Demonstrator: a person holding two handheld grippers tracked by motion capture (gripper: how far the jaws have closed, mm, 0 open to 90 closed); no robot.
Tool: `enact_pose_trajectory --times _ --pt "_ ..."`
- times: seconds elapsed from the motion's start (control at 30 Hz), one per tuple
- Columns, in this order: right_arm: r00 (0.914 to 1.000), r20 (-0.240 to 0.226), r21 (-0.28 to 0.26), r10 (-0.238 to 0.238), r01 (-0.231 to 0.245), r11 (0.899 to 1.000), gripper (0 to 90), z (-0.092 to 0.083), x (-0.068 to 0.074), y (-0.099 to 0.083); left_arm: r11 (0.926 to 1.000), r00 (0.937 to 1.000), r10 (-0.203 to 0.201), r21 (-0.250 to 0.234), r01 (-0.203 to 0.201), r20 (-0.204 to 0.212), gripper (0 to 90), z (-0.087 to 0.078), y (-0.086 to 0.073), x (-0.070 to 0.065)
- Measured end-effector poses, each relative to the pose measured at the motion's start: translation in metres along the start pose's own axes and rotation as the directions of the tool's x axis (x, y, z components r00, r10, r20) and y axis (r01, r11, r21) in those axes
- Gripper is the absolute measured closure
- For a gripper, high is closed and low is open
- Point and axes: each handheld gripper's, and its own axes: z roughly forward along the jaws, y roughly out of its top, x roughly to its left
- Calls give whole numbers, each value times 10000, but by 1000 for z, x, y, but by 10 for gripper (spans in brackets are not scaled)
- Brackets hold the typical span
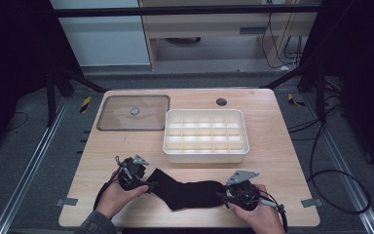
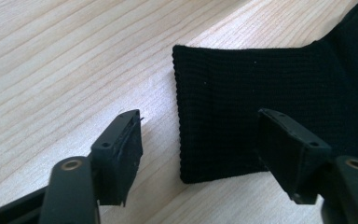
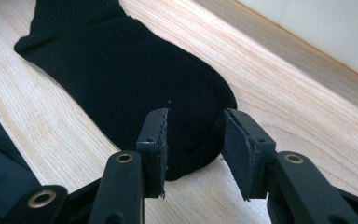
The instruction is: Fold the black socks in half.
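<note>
A black sock (image 1: 187, 192) lies flat on the wooden table (image 1: 272, 161), stretched out near the front edge at about six o'clock. Its ribbed cuff (image 2: 242, 107) points toward nine o'clock, the open edge straight and neat, the knit showing fine ridges. The rounded toe (image 3: 200, 135) sits at the three o'clock end, a little bunched. The leg angles up slightly toward ten o'clock, giving the sock a gentle bend at the heel. The white compartment tray (image 1: 205, 155) lies just beyond it, at twelve.
</note>
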Motion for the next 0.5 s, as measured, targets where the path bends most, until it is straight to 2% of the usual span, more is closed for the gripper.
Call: enact_pose_trajectory --times 0.2,0.5 --pt "9998 194 133 27 -30 9999 599 2 -3 -3 9995 10000 -22 329 21 51 351 3 4 0" --pt "9998 178 274 70 -75 9996 599 4 -4 -5 9979 10000 17 642 -22 77 397 7 7 0"
